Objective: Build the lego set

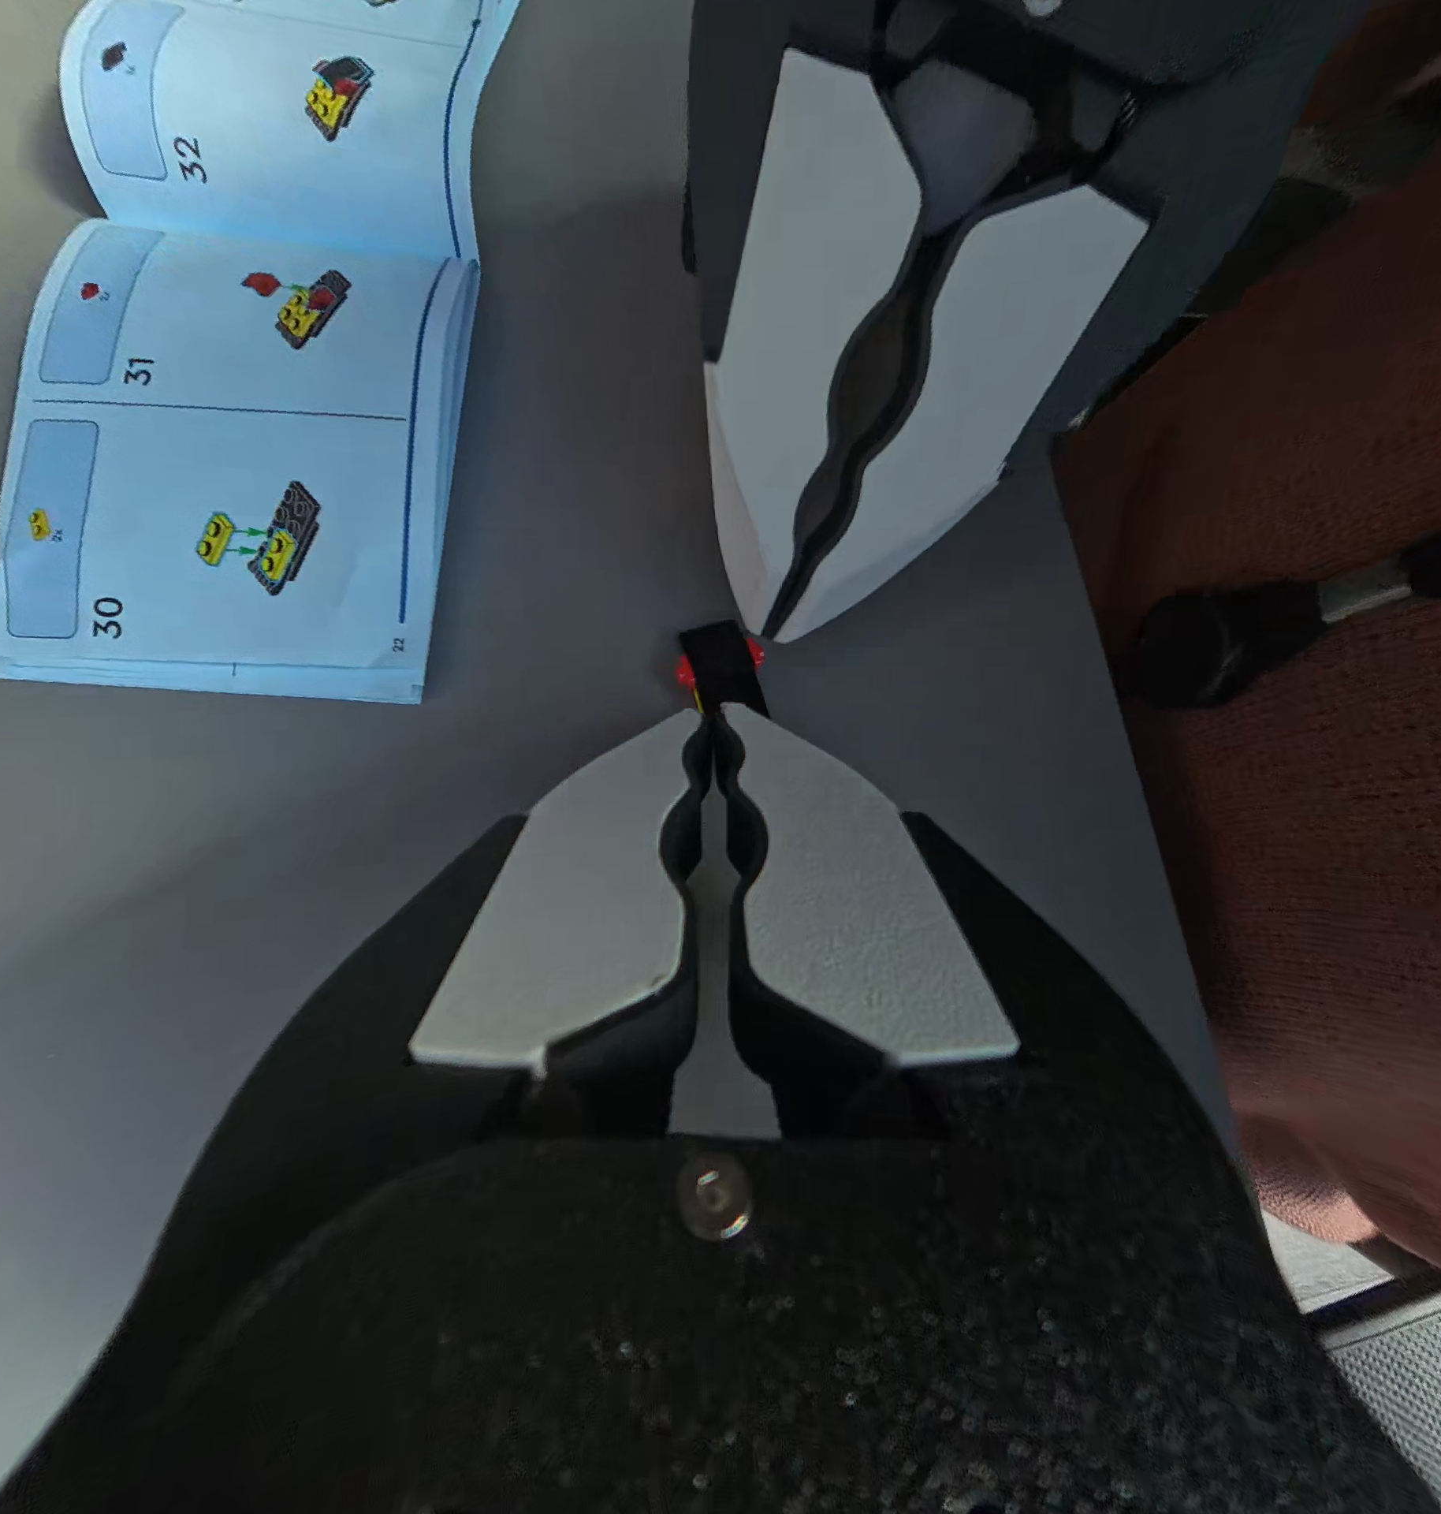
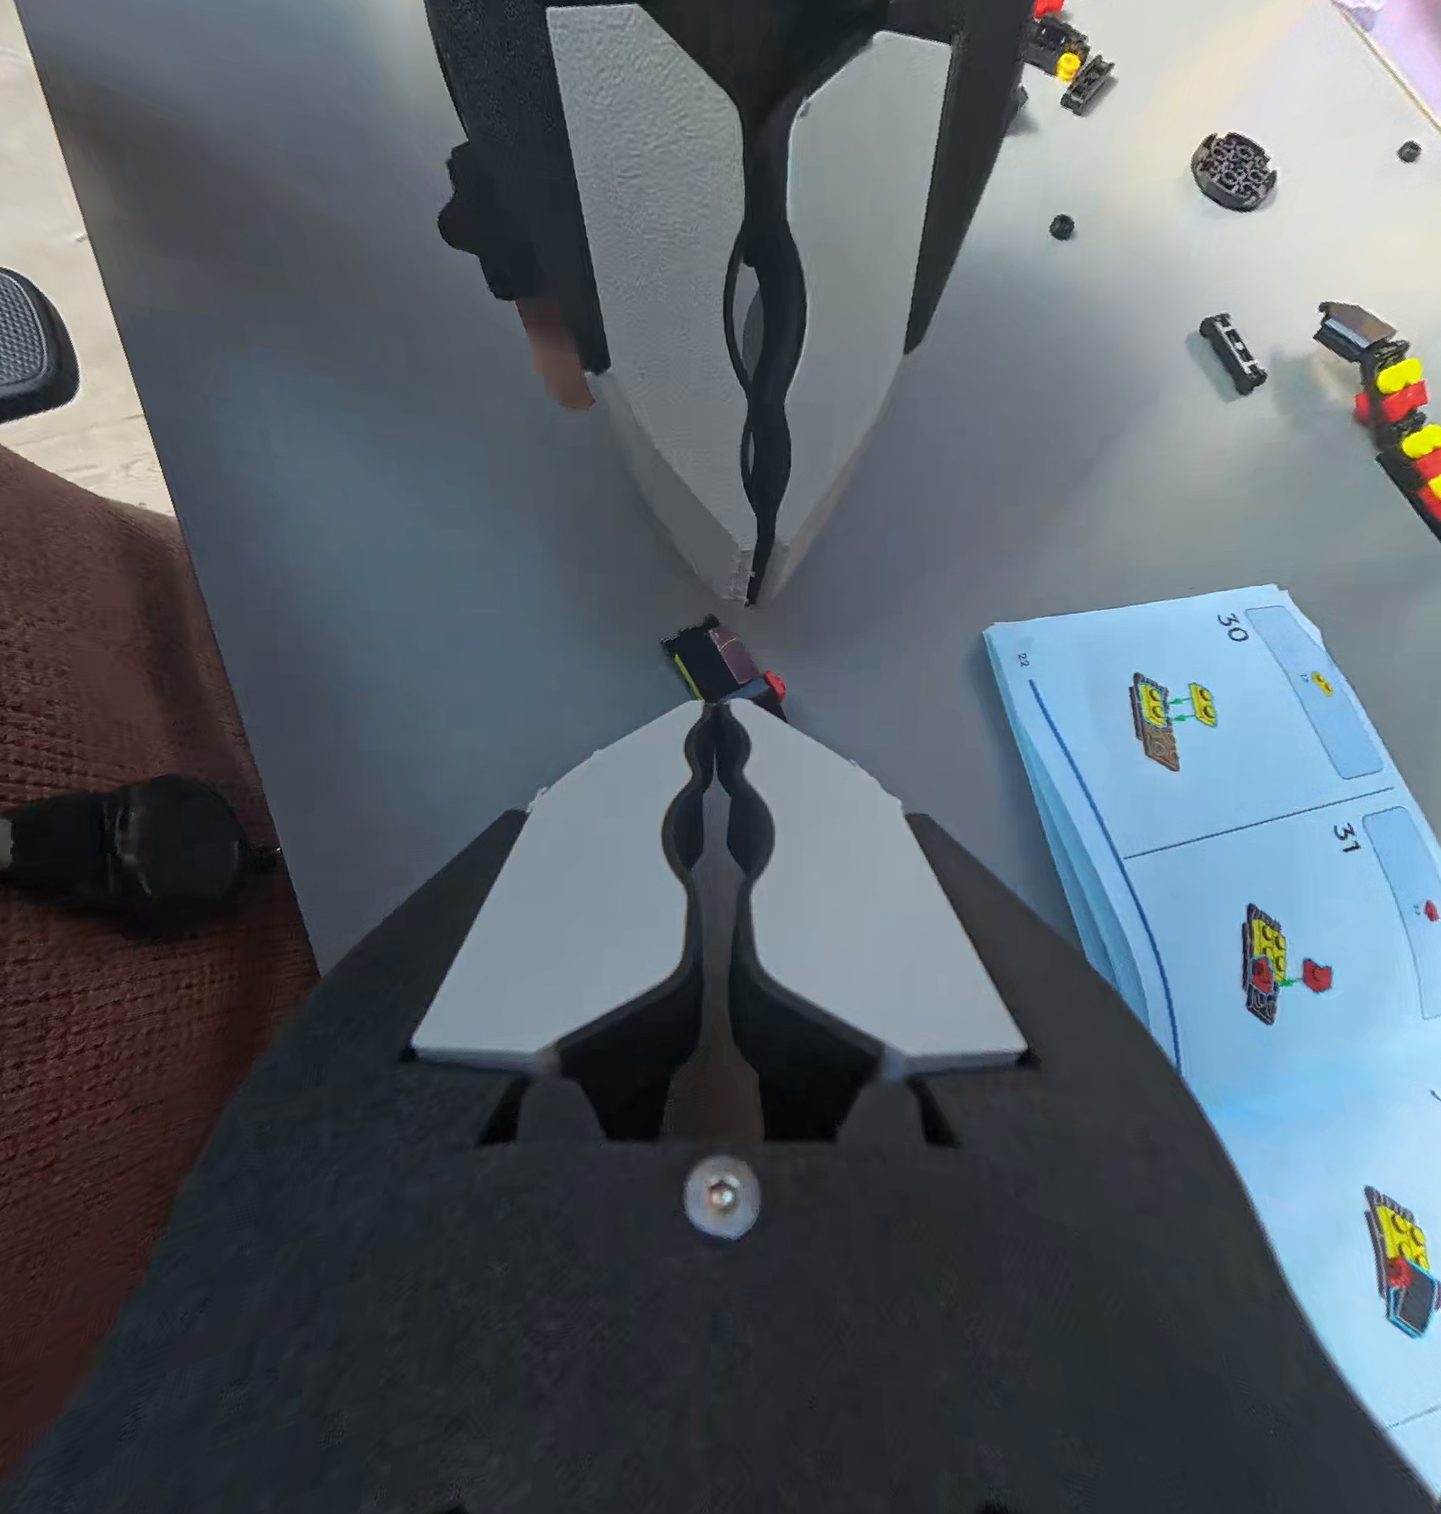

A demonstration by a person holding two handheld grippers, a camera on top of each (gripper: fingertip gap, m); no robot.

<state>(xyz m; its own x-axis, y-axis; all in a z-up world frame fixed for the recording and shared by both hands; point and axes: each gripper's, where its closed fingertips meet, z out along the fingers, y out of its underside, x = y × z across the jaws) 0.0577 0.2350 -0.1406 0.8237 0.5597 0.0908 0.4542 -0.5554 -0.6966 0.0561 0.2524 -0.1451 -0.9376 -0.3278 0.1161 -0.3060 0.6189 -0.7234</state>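
A small lego assembly (image 1: 721, 668) of black, yellow and red pieces hangs between my two grippers, just above the grey table (image 1: 553, 491). My left gripper (image 1: 711, 716) is shut, its tips pinching the assembly's near edge by the yellow sliver. My right gripper (image 1: 770, 636) comes in from the top of the left wrist view, shut, its tips at the red stud. In the right wrist view the right gripper (image 2: 711, 704) pinches the corner of the assembly (image 2: 713, 664) beside the red stud. The left gripper (image 2: 750, 600) points at it from above.
An open instruction booklet (image 1: 234, 369) lies beside the grippers and also shows in the right wrist view (image 2: 1274, 942). A larger black, red and yellow build (image 2: 1413, 426), a round black piece (image 2: 1235, 172) and small black pieces (image 2: 1233, 354) lie beyond. A person's reddish-brown clothing (image 2: 86, 696) is at the table edge. My two grippers' fingertips are within a few centimetres of each other.
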